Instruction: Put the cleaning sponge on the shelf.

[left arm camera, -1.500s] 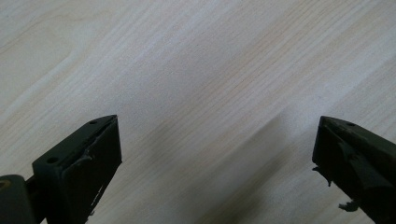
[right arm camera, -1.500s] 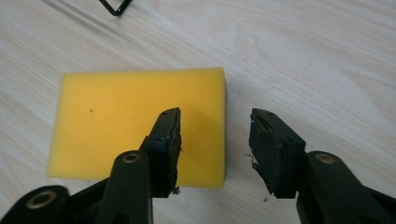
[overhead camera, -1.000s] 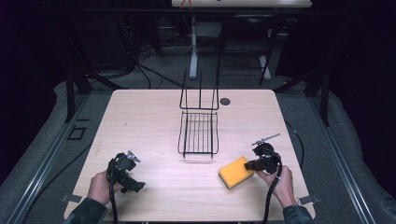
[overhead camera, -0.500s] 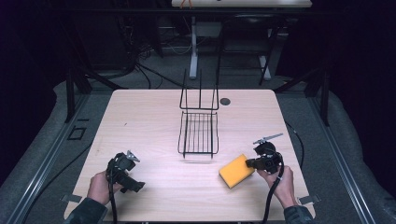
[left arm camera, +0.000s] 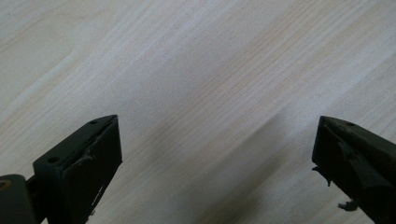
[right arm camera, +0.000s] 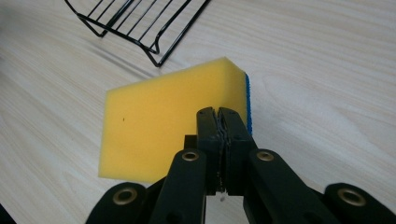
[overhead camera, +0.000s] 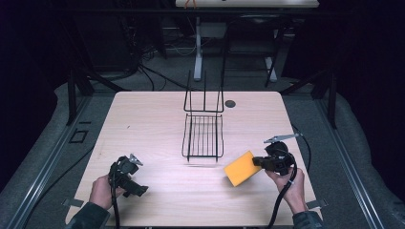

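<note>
A yellow sponge (overhead camera: 242, 168) with a blue underside is tilted just above the wooden table (overhead camera: 143, 124) at the front right. My right gripper (overhead camera: 258, 162) is shut on its near edge. In the right gripper view the two jaws press together over the sponge (right arm camera: 159, 126), the right gripper (right arm camera: 218, 114) pinching the foam flat. My left gripper (overhead camera: 137, 189) rests low at the front left, held in a hand. Its jaws stand wide apart in the left gripper view, the left gripper (left arm camera: 217, 154) open over bare wood.
A black wire rack (overhead camera: 203, 136) with an upright back sits mid-table, just left of and beyond the sponge; its corner (right arm camera: 140, 28) shows in the right gripper view. A small dark disc (overhead camera: 230, 103) lies near the far edge. Cables trail from both grippers.
The right gripper has raised the sponge a little and tilted it, with a shadow now beneath it. The left gripper has stayed put.
</note>
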Motion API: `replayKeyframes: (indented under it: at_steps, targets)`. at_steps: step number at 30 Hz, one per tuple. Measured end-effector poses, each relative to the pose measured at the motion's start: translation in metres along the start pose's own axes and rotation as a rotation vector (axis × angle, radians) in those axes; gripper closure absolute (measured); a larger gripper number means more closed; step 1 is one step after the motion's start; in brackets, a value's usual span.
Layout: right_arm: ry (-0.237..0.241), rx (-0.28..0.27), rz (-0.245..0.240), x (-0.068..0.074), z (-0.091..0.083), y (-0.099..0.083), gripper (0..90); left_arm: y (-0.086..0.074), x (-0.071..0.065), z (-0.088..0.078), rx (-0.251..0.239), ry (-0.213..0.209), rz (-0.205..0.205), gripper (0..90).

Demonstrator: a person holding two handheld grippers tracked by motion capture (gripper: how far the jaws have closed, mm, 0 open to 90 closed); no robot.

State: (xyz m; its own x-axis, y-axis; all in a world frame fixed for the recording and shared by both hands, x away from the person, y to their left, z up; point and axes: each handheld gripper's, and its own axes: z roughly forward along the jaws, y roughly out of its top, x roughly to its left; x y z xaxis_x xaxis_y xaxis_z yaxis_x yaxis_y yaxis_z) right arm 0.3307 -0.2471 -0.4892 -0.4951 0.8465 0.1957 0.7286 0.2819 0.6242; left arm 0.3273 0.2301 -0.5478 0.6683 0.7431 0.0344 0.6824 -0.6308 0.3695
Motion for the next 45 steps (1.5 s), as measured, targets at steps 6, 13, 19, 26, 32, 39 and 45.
replayKeyframes:
  at_steps: [6,13,19,26,32,39,45]
  targets:
    - [-0.008,-0.024,-0.01,0.002,-0.007,0.003,88.6,0.0,0.0,0.0,-0.002,0.002,0.0,1.4]
    - [-0.015,-0.041,-0.003,0.006,-0.014,0.007,88.6,0.0,0.0,0.0,-0.002,0.003,0.0,1.4]
    - [-0.023,-0.062,-0.006,0.007,-0.02,0.01,88.6,0.0,0.001,0.0,0.0,0.005,-0.002,1.4]
    - [-0.022,-0.073,-0.007,0.01,-0.026,0.013,88.7,0.0,0.001,0.0,0.0,0.006,-0.001,1.4]
    - [-0.022,-0.089,-0.019,0.013,-0.028,0.017,88.7,-0.001,0.001,0.0,0.003,0.006,-0.006,1.4]
    - [-0.019,-0.104,-0.029,0.017,-0.031,0.025,88.7,-0.001,0.001,0.0,0.003,0.007,-0.005,1.4]
    - [-0.018,-0.113,-0.044,0.02,-0.034,0.033,88.6,-0.001,0.002,0.0,0.004,0.007,-0.004,1.4]
